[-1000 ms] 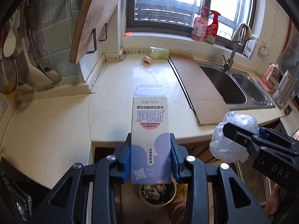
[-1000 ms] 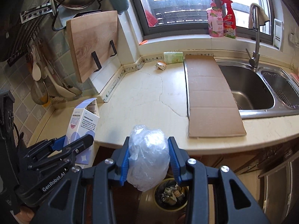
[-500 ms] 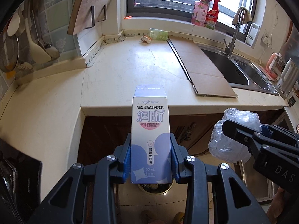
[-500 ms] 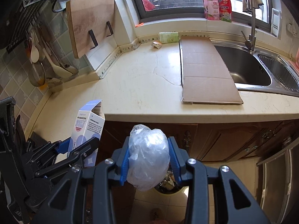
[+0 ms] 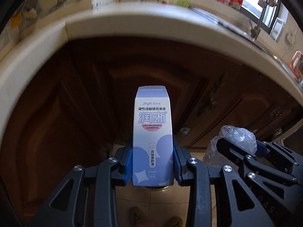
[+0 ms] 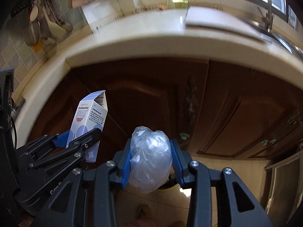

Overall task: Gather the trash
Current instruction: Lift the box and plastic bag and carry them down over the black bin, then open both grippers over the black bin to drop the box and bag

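Dark wooden cabinets (image 5: 217,98) back the left gripper (image 5: 152,162) clenching a glossy carton (image 5: 152,132), right gripper (image 6: 151,160) crinkled plastic (image 6: 150,157).

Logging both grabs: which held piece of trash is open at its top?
The carton in the left gripper; its top flap stands open. The right gripper holds a closed plastic wad.

A cream stone countertop (image 6: 170,43) curves across the upper frame above dark wooden cabinet doors (image 6: 144,98); a flat sheet of cardboard (image 6: 214,21) lies on its surface beside the sink (image 6: 284,37); a pale green box (image 6: 177,1) rests at the back against the window ledge, with a small crumpled scrap (image 6: 162,5) just beside it; below, a tiled floor (image 6: 200,196) carries a round bin (image 6: 170,186), largely hidden, its rim showing yellowish.
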Motion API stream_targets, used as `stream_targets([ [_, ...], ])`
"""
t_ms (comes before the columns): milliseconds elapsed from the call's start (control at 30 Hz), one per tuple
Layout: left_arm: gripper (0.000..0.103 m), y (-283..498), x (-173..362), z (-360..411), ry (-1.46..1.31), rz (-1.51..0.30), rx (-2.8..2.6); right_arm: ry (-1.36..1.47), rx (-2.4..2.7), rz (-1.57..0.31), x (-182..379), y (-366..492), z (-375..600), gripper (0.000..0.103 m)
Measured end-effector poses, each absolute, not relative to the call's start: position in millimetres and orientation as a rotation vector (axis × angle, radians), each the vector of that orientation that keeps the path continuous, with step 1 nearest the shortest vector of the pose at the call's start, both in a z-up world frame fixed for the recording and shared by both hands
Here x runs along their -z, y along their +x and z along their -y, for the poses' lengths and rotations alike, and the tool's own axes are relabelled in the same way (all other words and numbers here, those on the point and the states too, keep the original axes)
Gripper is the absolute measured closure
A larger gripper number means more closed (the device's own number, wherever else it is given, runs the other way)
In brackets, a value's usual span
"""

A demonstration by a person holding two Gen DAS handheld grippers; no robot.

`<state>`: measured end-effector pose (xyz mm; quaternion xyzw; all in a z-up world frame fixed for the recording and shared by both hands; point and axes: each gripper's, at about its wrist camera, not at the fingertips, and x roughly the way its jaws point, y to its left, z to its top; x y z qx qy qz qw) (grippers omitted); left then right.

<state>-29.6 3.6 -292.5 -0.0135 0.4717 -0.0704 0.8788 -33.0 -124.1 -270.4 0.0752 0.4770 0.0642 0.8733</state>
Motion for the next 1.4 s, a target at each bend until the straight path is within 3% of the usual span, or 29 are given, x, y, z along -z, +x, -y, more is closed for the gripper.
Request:
stream_targets([
  [367,0.07,-14,444,-17,-0.072,-1.07,0.109,0.186,-0.135,-1.029,418,-26,125,0.062],
  [567,0.069,-5,494,-10,-0.053,-1.08,0.123,0.162,-0.14,-1.027,468,-16,124,0.061],
  [733,0.063,7,527,-4,-0.019,-1.098,0.15,0.157,-0.16,-1.053,502,-6,120,0.052],
  [967,0.033,20,538,-11,-0.038,-1.093,0.116,0.174,-0.142,-1.038,514,-1,125,0.051],
  [1400,0.022,1,485,-20,-0.047,-1.058,0.128,0.195,-0.092,-1.001,459,-21,136,0.05],
])
